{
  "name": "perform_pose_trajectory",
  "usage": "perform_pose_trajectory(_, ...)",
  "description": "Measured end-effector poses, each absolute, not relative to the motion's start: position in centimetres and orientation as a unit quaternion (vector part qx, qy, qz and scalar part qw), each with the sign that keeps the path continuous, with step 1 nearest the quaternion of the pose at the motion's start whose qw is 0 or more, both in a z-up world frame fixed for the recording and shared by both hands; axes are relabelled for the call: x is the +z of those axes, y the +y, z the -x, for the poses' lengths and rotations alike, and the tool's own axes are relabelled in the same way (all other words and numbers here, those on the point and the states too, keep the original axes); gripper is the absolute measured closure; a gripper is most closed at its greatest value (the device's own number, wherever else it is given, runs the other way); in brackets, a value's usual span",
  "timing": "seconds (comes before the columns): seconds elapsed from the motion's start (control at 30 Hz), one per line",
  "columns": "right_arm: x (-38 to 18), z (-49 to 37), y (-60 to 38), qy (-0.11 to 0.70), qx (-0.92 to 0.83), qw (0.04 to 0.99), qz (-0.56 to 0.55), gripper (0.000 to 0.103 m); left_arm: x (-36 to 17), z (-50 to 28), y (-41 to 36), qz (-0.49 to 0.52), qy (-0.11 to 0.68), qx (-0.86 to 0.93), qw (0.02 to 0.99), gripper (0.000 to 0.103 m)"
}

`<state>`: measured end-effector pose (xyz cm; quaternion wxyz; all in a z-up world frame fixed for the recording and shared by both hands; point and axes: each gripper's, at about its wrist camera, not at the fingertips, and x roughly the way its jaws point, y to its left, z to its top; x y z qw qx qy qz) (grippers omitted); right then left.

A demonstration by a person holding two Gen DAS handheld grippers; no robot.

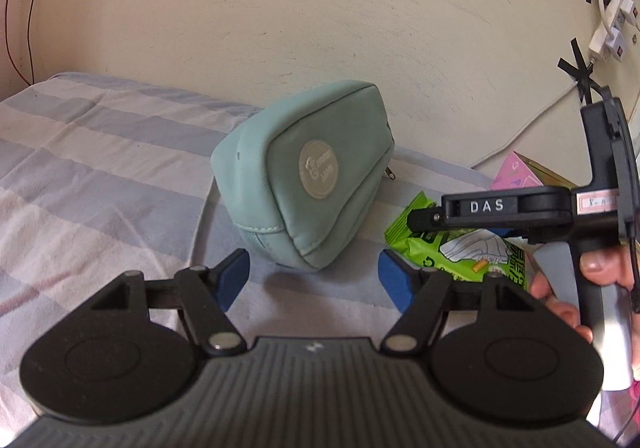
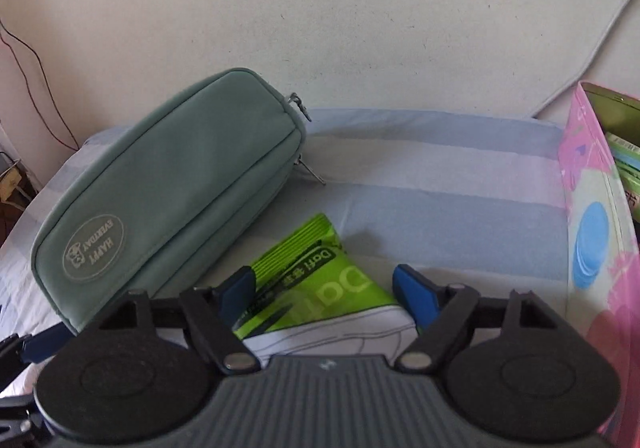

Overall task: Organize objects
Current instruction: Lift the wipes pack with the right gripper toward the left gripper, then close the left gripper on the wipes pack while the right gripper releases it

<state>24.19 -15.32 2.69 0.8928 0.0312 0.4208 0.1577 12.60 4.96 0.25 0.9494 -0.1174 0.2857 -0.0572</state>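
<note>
A teal zip pouch [image 1: 308, 175] with a round grey badge lies on the striped bedsheet [image 1: 80, 151], its zip closed. It also shows in the right wrist view [image 2: 172, 191], at the left. My left gripper [image 1: 314, 280] is open and empty, just short of the pouch's near end. A green snack packet [image 2: 316, 288] lies flat beside the pouch. My right gripper [image 2: 324, 292] is open, its jaws on either side of the packet, not closed on it. The right gripper body [image 1: 504, 207] hovers over the packet [image 1: 460, 252] in the left wrist view.
A pink box [image 2: 596, 215] with green items inside stands at the right, also seen in the left wrist view [image 1: 518, 171]. The wall [image 1: 280, 27] rises right behind the bed. White plugs and cables [image 1: 608, 31] hang on it at the right.
</note>
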Motion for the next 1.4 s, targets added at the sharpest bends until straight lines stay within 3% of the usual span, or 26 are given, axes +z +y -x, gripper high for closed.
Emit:
perform_pose_trajectory(0.23,2.7,-17.1,-15.1,0.395,0.282,0.873,0.044,0.028,0.6,-12.2,5.7,0.146,0.260,-0.064,0.952,0.030)
perform_pose_trajectory(0.37,2.8,-10.8,-16.8,0.375,0.345,0.858,0.062,0.028,0.7,-12.1,5.2,0.144,0.255,-0.090,0.952,0.025)
perform_pose_trajectory(0.57,4.7,-3.5,-21.8,0.290,0.284,0.914,0.007,0.015,1.0,-11.4,3.8,0.118,0.243,-0.137,0.953,0.025)
perform_pose_trajectory(0.7,5.0,0.0,-24.8,0.255,0.224,0.940,-0.022,0.014,1.9,-10.2,3.7,0.110,0.211,-0.141,0.961,0.025)
perform_pose_trajectory(1.03,2.3,2.7,-27.1,0.293,0.209,0.931,-0.068,0.014,1.5,-8.2,1.7,0.082,0.269,-0.235,0.930,0.025)
perform_pose_trajectory(1.23,1.6,1.7,-25.3,0.312,0.221,0.923,-0.037,0.018,-0.4,-7.8,1.8,0.110,0.339,-0.275,0.893,0.035)
perform_pose_trajectory(1.33,1.3,0.7,-24.2,0.319,0.226,0.920,-0.014,0.023,-1.3,-7.0,0.0,0.064,0.342,-0.275,0.896,0.038)
perform_pose_trajectory(1.4,1.4,0.1,-23.5,0.316,0.235,0.919,-0.004,0.043,-1.1,-6.8,-0.9,0.064,0.345,-0.303,0.886,0.050)
